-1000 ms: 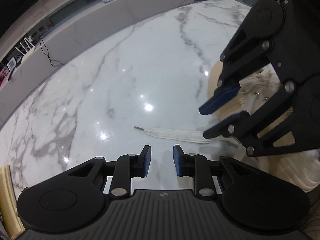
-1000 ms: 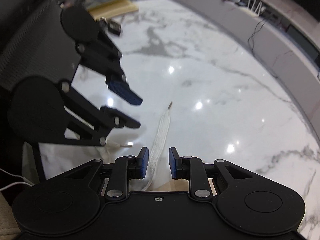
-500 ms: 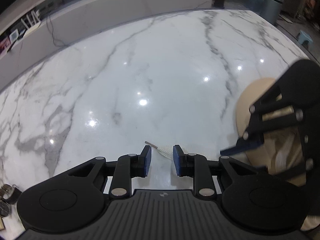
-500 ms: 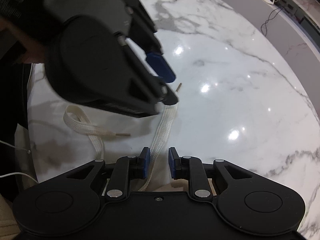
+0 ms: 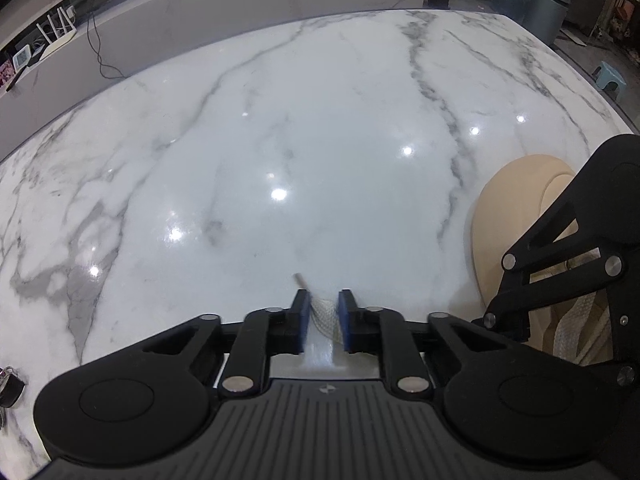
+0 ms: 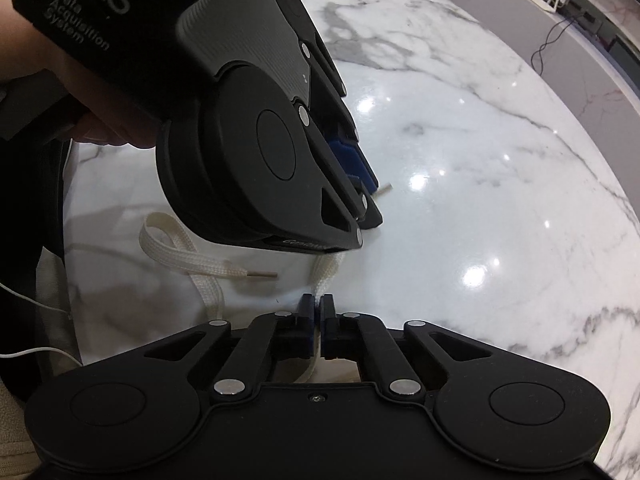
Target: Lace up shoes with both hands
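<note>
Both my tools are on the same lace end. My right gripper [image 6: 318,312] is nearly shut, pads pinching the flat cream lace [image 6: 325,274] low down near where it comes off the shoe. My left gripper [image 5: 323,305] has its jaws narrowed around the lace close to the tip, with the woven band sitting between the blue pads, but slivers of gap show so I can't tell if it's clamped or just closing. The aglet [image 5: 299,279] pokes out just past the left pads, over the marble table [image 5: 280,120]. To do this well I'd judge: grip close behind the aglet so the tip stays stiff, keep the lace flat not twisted, hold the right pinch steady so there's light tension between the two tools, and don't yank or the lace slips through the pads. The shoe [image 5: 516,196] is tan, sits off to the right of my left tool, partly hidden behind the right gripper; eyelets aren't clear from here. The other lace end [image 6: 244,272] lies loose on the table, looped, just left of my right tool, its tip pointing right, touching neither gripper.
</note>
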A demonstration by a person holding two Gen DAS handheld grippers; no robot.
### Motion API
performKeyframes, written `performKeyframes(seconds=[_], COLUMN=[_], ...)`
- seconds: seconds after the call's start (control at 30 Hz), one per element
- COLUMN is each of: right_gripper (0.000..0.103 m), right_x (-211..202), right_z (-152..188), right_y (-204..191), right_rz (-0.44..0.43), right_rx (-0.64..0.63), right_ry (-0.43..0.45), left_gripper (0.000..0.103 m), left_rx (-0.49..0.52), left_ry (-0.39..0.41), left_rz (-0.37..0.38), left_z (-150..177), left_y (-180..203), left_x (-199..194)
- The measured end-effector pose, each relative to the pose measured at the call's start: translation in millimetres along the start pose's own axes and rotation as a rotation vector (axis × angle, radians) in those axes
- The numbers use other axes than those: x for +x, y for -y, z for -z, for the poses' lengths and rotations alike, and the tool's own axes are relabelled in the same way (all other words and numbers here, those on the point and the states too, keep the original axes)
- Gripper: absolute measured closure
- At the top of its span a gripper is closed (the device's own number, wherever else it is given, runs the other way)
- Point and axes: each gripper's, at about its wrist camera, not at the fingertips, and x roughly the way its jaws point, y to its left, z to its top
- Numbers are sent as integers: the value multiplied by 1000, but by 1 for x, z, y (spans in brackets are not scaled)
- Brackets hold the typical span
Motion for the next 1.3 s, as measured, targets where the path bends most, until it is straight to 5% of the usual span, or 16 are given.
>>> performKeyframes(seconds=[0.67,0.9,1.3], right_gripper=[103,103,98], right_x=[-104,-137,-182], right_z=[35,73,131], right_y=[-54,-92,-108], right_rz=[96,108,171], right_rx=[98,185,194], right_ry=[188,235,276], left_gripper=[100,100,100], left_rx=[102,151,346], left_ry=[223,296,300], left_rz=[11,90,148], left_z=[7,24,40], left_y=[62,101,156], left_x=[-110,-142,-149])
